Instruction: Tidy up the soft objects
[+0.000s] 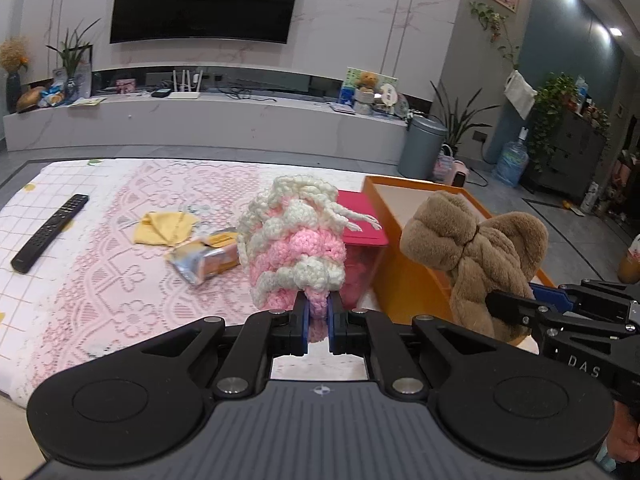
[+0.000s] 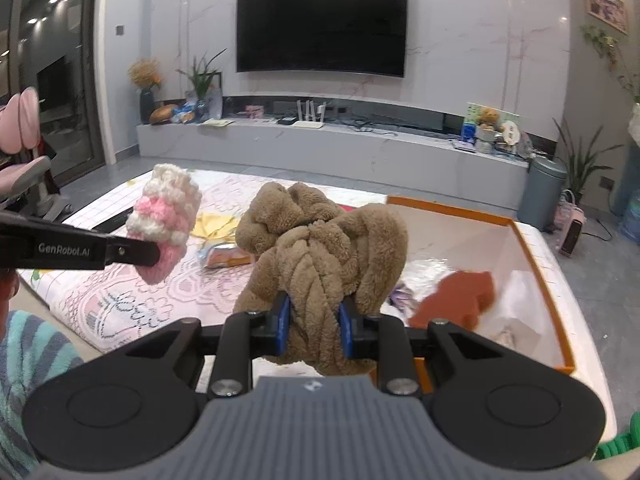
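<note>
Living-room worktop under a pink lace cloth (image 1: 120,280). Left tool (image 1: 318,312) closed on the pink-and-white crocheted item (image 1: 292,240), held aloft; right tool (image 2: 314,320) closed on the brown plush bow (image 2: 320,248), raised beside the orange box (image 2: 536,264). Step in hand, judged: carrying both to the box. Next: position over its opening, then release.

Open-topped orange box (image 2: 532,276) lies partly bare; red box (image 1: 366,220) crowds its left wall.
</note>
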{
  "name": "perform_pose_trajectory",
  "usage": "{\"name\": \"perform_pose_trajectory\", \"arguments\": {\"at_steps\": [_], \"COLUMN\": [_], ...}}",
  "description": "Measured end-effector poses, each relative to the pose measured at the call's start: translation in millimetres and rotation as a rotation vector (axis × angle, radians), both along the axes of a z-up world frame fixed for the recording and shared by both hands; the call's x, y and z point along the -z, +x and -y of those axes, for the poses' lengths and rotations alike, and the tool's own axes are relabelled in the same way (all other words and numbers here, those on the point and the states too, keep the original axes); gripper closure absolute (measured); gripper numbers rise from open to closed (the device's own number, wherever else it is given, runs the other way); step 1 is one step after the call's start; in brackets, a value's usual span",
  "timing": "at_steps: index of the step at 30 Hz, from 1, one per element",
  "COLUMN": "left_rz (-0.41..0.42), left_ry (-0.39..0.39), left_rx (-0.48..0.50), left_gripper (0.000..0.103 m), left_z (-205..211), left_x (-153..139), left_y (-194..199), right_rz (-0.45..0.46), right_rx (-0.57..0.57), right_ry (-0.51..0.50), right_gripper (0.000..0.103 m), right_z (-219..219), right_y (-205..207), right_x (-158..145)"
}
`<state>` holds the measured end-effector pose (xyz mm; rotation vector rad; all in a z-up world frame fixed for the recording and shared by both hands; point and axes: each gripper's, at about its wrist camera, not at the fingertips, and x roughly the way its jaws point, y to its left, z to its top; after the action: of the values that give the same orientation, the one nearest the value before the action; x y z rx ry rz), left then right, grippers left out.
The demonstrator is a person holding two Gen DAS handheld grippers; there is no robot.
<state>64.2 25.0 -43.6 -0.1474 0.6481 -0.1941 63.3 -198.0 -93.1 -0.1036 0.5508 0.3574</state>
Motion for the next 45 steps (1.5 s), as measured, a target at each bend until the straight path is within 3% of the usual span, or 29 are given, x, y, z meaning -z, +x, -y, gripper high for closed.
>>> {"name": "perform_pose_trajectory", "arguments": {"at_steps": [13, 28, 38, 45], "left_rz": [0.056, 0.070, 0.024, -0.065], "left_ry": [-0.029, -0.052, -0.033, -0.013], "left_rx": [0.098, 0.215, 0.242, 0.274], "left_gripper": [0.094, 0.094, 0.094, 0.094], "left_z": [51.6, 104.9, 131.7, 149.5], "left_x": [-18.0, -36.9, -30.1, -9.2], "left_y": [14.6, 66.9, 106.7, 136.9], "right_rz": [0.051, 0.030, -0.038, -0.120], "right_rx": [0.130, 0.212, 0.206, 0.185], "right_ry": [0.048, 0.080, 0.106, 0.111], "right_gripper": [0.079, 0.079, 0.079, 0.079], "right_z": [58.1, 97.8, 124.5, 133.5], "right_y": [5.4, 51.3, 98.7, 142.2], "right_x": [-17.5, -22.1, -16.1, -4.0]}}
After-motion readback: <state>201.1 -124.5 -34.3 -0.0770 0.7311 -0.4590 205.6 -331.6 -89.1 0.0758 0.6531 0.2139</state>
